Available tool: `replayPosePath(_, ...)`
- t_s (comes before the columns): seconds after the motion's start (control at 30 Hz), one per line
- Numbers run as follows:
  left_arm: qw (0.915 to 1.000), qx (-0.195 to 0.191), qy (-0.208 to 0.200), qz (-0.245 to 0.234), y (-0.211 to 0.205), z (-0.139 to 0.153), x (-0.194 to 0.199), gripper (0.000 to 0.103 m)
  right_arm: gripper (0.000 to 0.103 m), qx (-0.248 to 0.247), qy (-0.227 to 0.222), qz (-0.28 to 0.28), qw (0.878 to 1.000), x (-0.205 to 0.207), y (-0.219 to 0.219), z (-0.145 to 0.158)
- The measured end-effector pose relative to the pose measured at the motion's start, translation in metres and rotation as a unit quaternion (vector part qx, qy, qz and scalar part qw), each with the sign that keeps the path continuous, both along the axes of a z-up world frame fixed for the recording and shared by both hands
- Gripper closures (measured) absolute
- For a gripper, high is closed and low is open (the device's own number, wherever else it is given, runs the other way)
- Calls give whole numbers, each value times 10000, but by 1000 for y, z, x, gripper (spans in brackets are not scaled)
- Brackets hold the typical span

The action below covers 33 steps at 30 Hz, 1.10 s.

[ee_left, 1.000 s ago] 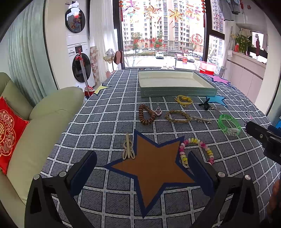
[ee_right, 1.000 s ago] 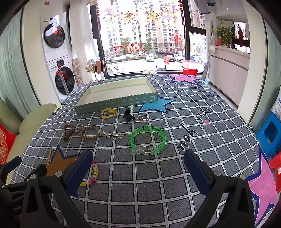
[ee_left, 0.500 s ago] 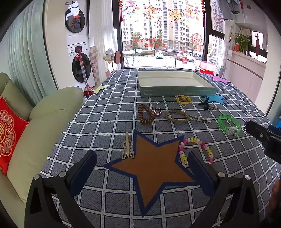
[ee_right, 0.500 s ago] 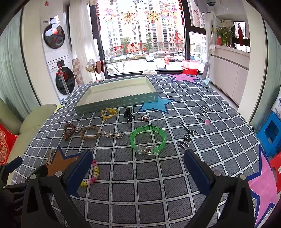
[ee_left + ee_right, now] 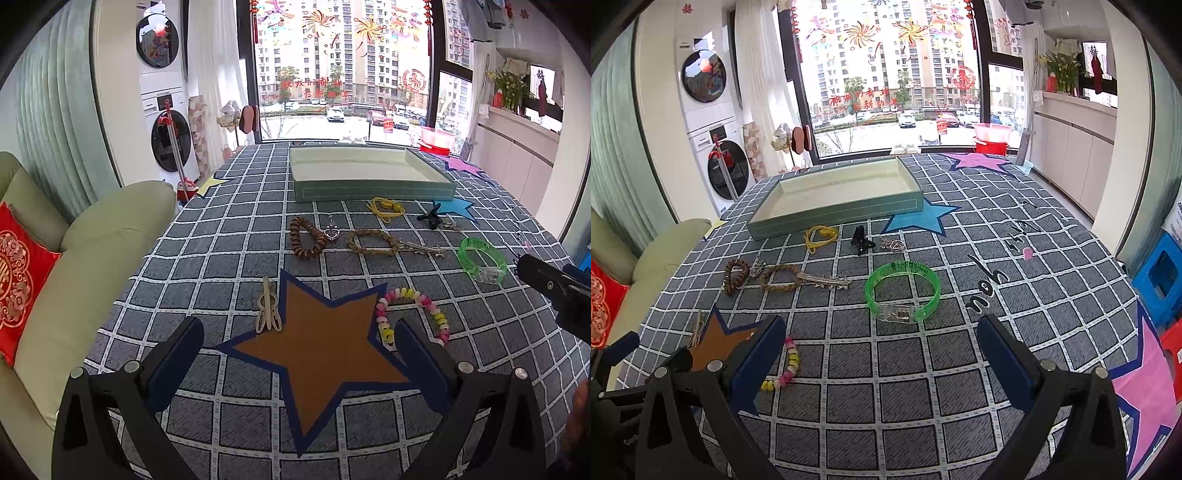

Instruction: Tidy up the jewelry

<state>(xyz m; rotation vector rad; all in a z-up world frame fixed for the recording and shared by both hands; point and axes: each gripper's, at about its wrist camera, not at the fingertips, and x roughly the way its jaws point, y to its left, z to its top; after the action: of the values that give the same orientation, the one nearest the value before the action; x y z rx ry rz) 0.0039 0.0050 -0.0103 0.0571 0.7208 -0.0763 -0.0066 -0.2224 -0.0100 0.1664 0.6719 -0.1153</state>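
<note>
**Both jaws wide open, nothing held**

Jaws on L gripper (image 5: 297, 354) spread wide, empty, hovering above brown star patch (image 5: 317, 350) on grid tablecloth (image 5: 207, 258). R gripper (image 5: 881, 354) same: fingers far apart, nothing between them, above bare cloth just near side of green bangle (image 5: 902, 291).

Jewelry all loose on cloth, none in tray. Green-walled tray (image 5: 369, 192) sits at far side near window, pale inside, looks bare.

Row nearest tray: yellow cord loop (image 5: 386, 208), black hair claw (image 5: 430, 218), small silver charm piece (image 5: 894, 244) just beside claw on blue star patch's edge.

Next row, L to R: brown wooden bead bracelet (image 5: 306, 238), heart pendant (image 5: 331, 233) touching or just beside it, braided tan bracelet (image 5: 373, 242), silver hair clip (image 5: 421, 249) overlapping braid's R end, then green bangle well apart to the R.

Closest to grippers: beige hair clip (image 5: 267, 310) on L edge of brown star; pastel bead bracelet (image 5: 412, 314) at star's R point, partly hidden behind L gripper's R finger.

Sofa (image 5: 92, 258) w/ red cushion (image 5: 22, 280) at table's L.
</note>
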Motion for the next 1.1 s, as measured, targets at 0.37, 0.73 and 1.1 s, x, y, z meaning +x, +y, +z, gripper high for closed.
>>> replayPosePath(0.37, 10000, 6, 5, -6, -1, -1, -1, 0, 0, 31, 20, 4, 10000, 1, 0, 0)
replayPosePath(0.73, 10000, 6, 12, -3, -1, -1, 0, 0, 0, 35, 22, 12, 10000, 1, -1, 0)
replayPosePath(1.1, 10000, 19, 69, -42, -5, -6, 0, 0, 0, 57, 52, -1, 10000, 1, -1, -2)
